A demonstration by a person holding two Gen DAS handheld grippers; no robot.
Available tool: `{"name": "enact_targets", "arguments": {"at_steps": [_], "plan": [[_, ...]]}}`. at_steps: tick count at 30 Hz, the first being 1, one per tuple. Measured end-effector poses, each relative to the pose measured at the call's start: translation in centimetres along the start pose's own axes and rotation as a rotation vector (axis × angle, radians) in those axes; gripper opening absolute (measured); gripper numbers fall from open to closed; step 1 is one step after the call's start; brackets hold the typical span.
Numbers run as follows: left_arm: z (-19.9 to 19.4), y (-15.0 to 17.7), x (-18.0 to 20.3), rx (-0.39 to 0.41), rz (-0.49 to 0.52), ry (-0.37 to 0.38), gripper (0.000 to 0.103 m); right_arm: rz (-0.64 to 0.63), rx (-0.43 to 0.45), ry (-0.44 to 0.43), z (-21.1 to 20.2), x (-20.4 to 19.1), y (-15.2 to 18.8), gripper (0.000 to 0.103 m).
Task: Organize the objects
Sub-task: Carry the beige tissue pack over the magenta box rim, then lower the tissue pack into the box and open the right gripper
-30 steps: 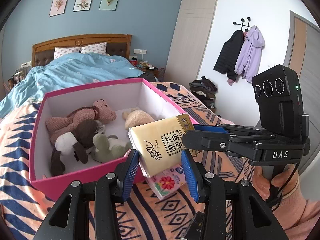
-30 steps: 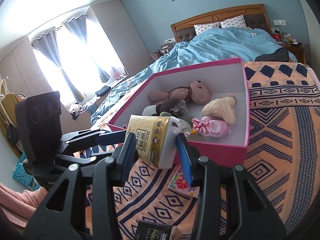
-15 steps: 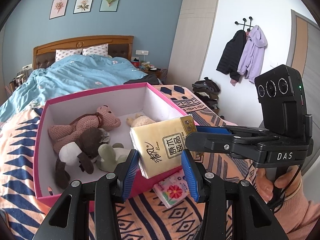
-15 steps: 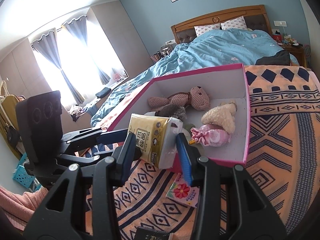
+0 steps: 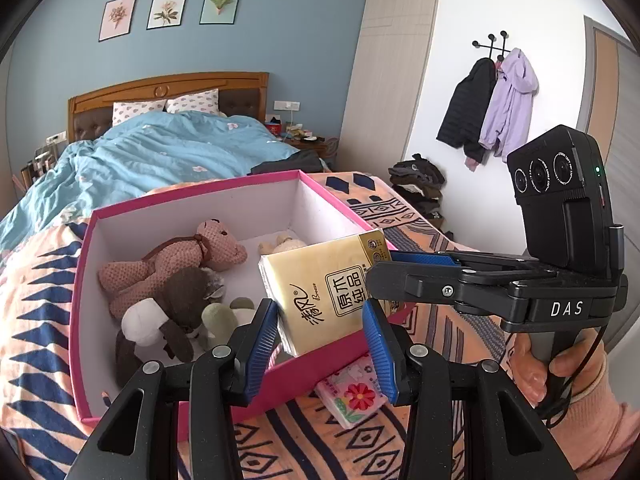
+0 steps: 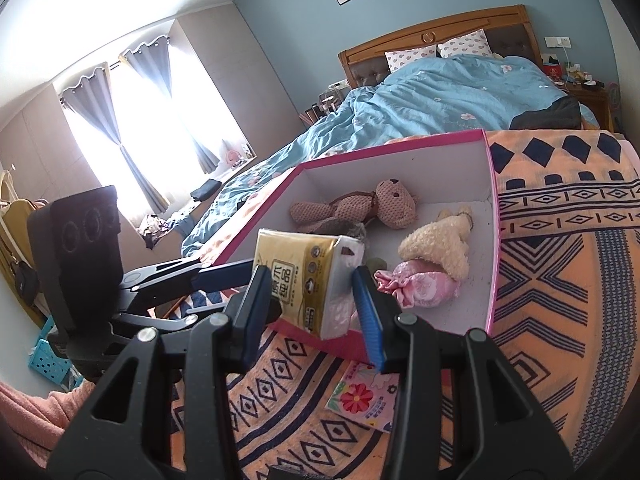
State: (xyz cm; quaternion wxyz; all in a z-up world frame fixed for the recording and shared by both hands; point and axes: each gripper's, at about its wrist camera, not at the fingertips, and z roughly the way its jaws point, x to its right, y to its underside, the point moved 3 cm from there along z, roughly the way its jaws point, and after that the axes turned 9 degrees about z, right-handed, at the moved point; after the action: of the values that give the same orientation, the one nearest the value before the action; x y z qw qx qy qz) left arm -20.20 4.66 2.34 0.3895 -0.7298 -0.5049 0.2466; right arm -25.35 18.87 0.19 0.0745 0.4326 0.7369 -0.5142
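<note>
Both the left gripper (image 5: 320,340) and the right gripper (image 6: 314,306) are clamping one yellow tissue pack (image 5: 326,288), tilted with its long axis crosswise between them, its label reading "Breeze".

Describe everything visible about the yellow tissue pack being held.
The yellow tissue pack is a soft, glossy plastic-wrapped block with gold trim and Chinese lettering, its white end showing. It is tilted and held in the air over the near rim of the pink box, pinched between both the left hand-held gripper and the right hand-held gripper.
</note>
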Motion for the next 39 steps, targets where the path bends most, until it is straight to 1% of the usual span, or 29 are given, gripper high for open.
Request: {"name": "enact_targets", "arguments": {"at_steps": [10, 23, 35, 39], "plan": [[0.6, -0.4, -0.1, -0.012, 0.008, -0.014, 0.044, 0.02, -0.006, -0.008, 0.5, 0.6, -0.5, 0.045], [1.7, -0.4, -1.2, -0.033, -0.025, -0.015, 0.044, 0.027, -0.023, -0.003, 1.8, 1.0, -1.1, 0.045], [3.3, 0.7, -1.6, -0.082, -0.056, 0.001, 0.044, 0.05, -0.065, 0.03, 3.5, 2.3, -0.8, 0.045], [3.9, 1.0, -1.9, -0.103, -0.075, 0.01, 0.044, 0.036, -0.068, 0.052, 3.8, 2.3, -0.7, 0.045]]}}
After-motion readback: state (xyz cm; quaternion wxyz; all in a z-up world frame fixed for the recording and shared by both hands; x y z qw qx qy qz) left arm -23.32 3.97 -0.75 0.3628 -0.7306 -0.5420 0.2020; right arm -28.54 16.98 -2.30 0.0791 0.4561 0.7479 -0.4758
